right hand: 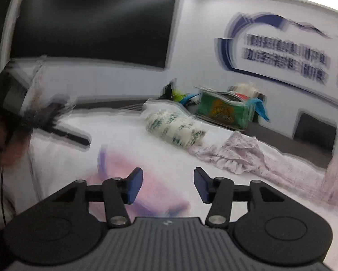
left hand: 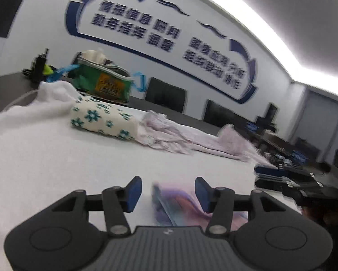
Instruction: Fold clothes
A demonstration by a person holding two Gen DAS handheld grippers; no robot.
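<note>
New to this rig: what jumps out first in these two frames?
Both sets of tongs, left and right, stand open over a pink-and-purple garment lying on the white table cover. Behind it sit a folded white cloth with teal flowers and a crumpled pale lilac garment to its right. Farther back, a green zip bag stands under the wall's big blue lettering.
</note>
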